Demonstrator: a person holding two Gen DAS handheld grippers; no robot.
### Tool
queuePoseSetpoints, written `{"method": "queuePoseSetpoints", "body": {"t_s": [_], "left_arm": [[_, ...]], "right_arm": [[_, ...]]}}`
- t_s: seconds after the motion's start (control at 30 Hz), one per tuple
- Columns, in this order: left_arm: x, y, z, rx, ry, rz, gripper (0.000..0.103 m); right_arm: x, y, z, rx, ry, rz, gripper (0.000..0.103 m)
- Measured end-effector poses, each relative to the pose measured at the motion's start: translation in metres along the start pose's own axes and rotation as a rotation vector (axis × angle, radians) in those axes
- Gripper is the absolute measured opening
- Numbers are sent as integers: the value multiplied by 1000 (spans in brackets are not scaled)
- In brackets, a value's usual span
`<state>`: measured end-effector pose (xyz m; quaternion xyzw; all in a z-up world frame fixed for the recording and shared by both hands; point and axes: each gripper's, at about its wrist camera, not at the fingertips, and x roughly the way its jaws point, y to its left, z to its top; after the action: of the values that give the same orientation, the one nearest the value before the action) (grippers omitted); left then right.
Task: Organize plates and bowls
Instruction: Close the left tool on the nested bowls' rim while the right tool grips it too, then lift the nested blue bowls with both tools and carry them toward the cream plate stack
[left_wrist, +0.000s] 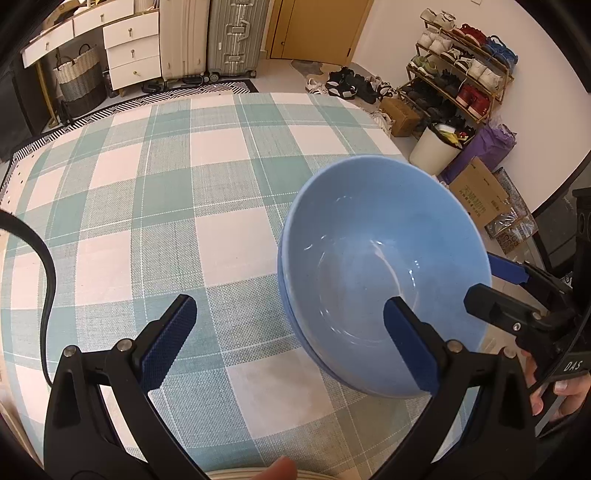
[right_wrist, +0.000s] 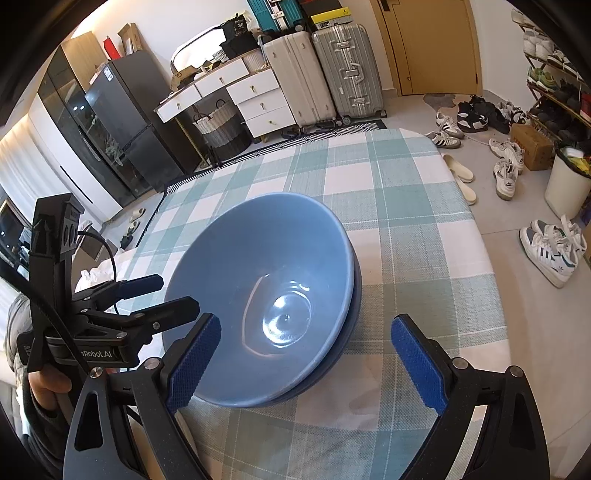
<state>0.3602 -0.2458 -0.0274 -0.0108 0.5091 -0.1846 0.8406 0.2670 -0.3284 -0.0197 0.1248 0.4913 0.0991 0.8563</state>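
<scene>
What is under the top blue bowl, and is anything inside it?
The top blue bowl is empty and sits nested in a second blue bowl on the checked tablecloth. Only that lower bowl's rim shows; its inside is covered.

Two blue bowls, nested and sitting upright

The top bowl (right_wrist: 258, 291) is pale blue, glossy and empty, with light glinting off its round base; it sits snug inside a darker blue bowl (right_wrist: 349, 332), whose rim peeks out beneath it on one side. From the left wrist the stack (left_wrist: 373, 266) sits just ahead and to the right of the left gripper (left_wrist: 290, 341); from the right wrist it's directly ahead of the right gripper (right_wrist: 306, 363), slightly left.
</scene>
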Motion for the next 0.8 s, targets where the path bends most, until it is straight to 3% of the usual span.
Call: {"method": "queuePoseSetpoints", "body": {"t_s": [0.4,0.5,0.57,0.63,0.8], "left_arm": [[32,5,2,-6,43,-11,91],[38,6,4,-6,48,-6,81],[42,5,4,-8,62,-10,65],[46,5,4,-6,76,-11,59],[53,6,4,-12,86,-46,44]], "right_arm": [[21,-8,0,23,23,-8,91],[27,-9,0,23,39,-12,80],[31,-10,0,25,45,-14,77],[34,-11,0,29,52,-9,75],[42,-15,0,37,70,0,60]]}}
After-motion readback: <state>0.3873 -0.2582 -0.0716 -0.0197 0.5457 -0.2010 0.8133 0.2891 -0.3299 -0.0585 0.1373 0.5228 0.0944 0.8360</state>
